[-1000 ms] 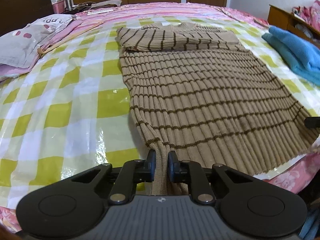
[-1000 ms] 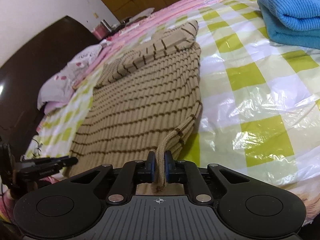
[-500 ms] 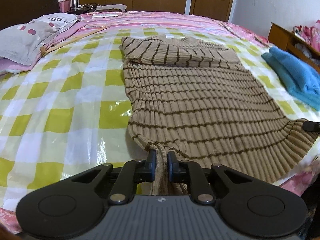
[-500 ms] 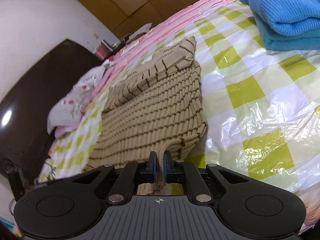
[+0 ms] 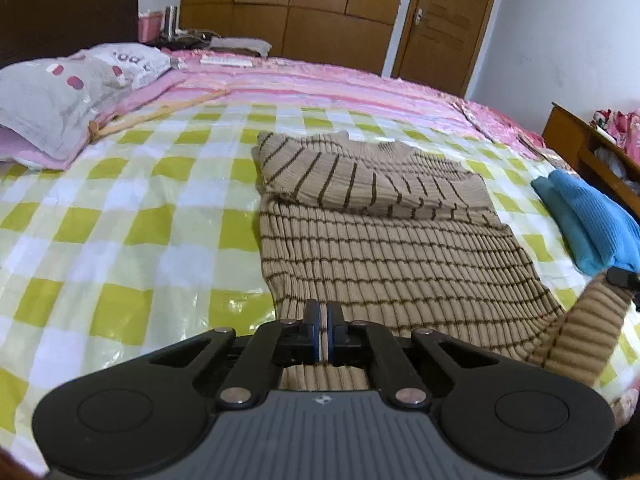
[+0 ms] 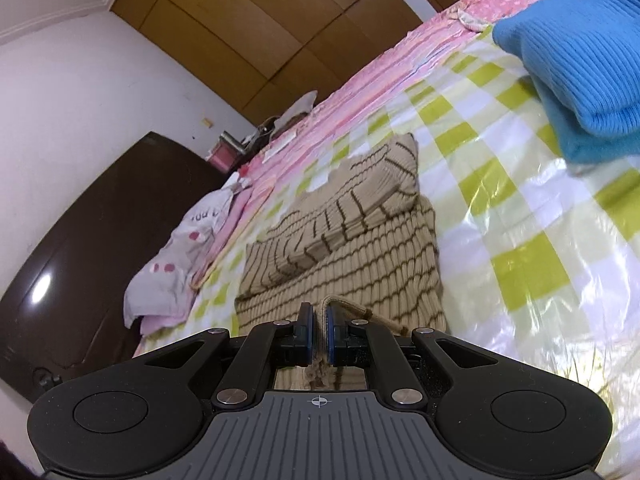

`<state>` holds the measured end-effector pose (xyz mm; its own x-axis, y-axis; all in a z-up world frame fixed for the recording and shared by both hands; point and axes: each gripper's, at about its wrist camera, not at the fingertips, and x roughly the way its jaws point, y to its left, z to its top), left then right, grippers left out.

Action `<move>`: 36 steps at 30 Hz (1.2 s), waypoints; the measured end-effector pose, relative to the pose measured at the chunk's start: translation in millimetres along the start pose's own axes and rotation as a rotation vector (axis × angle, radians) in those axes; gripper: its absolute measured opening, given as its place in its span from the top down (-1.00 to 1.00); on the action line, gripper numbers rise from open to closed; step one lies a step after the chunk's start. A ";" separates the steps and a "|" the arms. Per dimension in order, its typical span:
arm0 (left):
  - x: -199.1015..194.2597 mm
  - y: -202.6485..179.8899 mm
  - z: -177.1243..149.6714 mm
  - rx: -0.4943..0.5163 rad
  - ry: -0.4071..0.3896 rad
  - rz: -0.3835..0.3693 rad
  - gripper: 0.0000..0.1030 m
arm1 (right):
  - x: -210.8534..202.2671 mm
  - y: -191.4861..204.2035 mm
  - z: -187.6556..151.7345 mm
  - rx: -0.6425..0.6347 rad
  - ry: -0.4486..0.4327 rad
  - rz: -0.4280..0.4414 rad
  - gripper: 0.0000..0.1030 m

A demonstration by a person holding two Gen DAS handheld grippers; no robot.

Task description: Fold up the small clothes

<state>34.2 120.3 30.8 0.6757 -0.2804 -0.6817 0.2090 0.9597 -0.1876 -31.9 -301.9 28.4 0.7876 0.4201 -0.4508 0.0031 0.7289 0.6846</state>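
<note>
A tan ribbed sweater with dark brown stripes (image 5: 392, 252) lies on the yellow-checked plastic sheet (image 5: 132, 232), its sleeves folded across the chest. My left gripper (image 5: 323, 322) is shut on the sweater's near left hem corner. My right gripper (image 6: 318, 322) is shut on the near right hem corner; the sweater (image 6: 352, 256) stretches away from it. In the left wrist view the right gripper's tip (image 5: 620, 278) holds its corner lifted above the bed. The hem between the grippers hangs raised.
A folded blue sweater (image 5: 588, 220) lies at the bed's right side and shows in the right wrist view (image 6: 576, 68). A grey pillow (image 5: 60, 92) lies at the far left by the dark headboard. A wooden cabinet (image 5: 588, 148) stands right of the bed.
Both grippers have lifted the sweater's hem off the bed and carried it forward toward the collar. The bottom part of the sweater now rises and curls up.
</note>
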 end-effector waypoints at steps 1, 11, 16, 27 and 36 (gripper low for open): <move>-1.3 1.1 -2.9 0.007 0.012 0.007 0.78 | 1.2 0.3 0.8 -0.003 0.003 0.001 0.85; -3.4 -6.6 -58.9 0.073 0.221 0.034 0.46 | -1.8 -10.9 -17.7 -0.005 0.047 -0.022 0.85; 2.8 -18.5 -63.5 0.102 0.255 0.060 0.11 | -10.7 -15.6 -16.7 0.000 0.029 -0.024 0.85; 4.7 -22.8 -63.0 0.062 0.246 0.074 -0.17 | -30.0 -39.6 3.8 0.059 -0.058 -0.049 0.91; 11.5 -26.4 -67.0 0.058 0.274 0.045 0.47 | -12.6 -41.1 -28.0 -0.004 0.173 -0.113 0.71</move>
<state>-11.0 92.8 -19.5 0.4707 -0.2150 -0.8557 0.2282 0.9665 -0.1173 -59.2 -322.1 -10.1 0.6644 0.4219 -0.6169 0.0828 0.7788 0.6218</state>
